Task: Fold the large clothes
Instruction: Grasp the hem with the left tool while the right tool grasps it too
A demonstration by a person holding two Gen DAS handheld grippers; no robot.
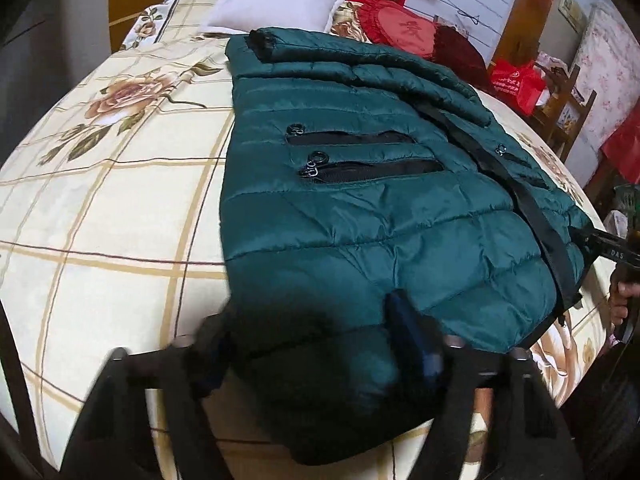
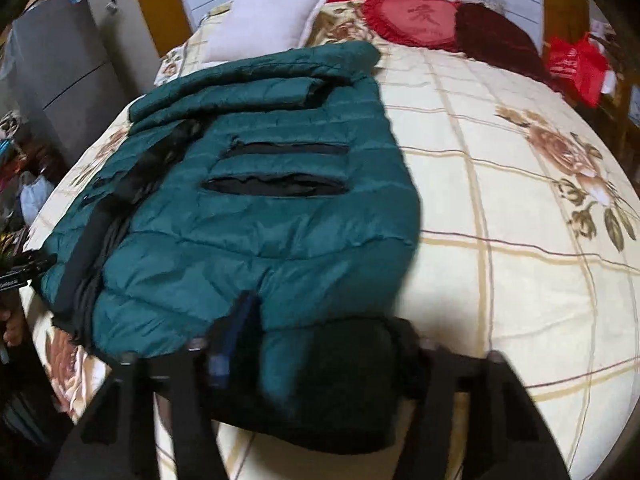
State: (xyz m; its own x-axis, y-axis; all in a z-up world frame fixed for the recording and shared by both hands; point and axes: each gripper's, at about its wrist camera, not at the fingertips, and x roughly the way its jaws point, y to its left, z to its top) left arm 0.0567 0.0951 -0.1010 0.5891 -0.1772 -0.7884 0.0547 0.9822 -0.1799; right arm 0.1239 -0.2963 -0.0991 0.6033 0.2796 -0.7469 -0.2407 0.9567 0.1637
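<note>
A dark teal puffer jacket (image 1: pixel 360 220) lies front-up on the bed, sleeves folded across its upper part, two black zip pockets showing. Its hem hangs over the near bed edge. My left gripper (image 1: pixel 308 320) is shut on the hem's left part, with bunched fabric between the blurred fingers (image 1: pixel 412 336). In the right wrist view the jacket (image 2: pixel 260 220) fills the left half, and my right gripper (image 2: pixel 324 320) is shut on the hem's right part. The right gripper (image 1: pixel 584 238) also shows at the jacket's corner, and the left gripper (image 2: pixel 28 270) at the far left edge.
The bed has a cream floral checked sheet (image 1: pixel 100 200). At its head lie a white pillow (image 1: pixel 276 0), a red heart cushion (image 1: pixel 400 28) and a dark red cushion (image 2: pixel 496 36). A red bag (image 1: pixel 516 80) and wooden chair stand to one side, a grey cabinet (image 2: pixel 60 60) to the other.
</note>
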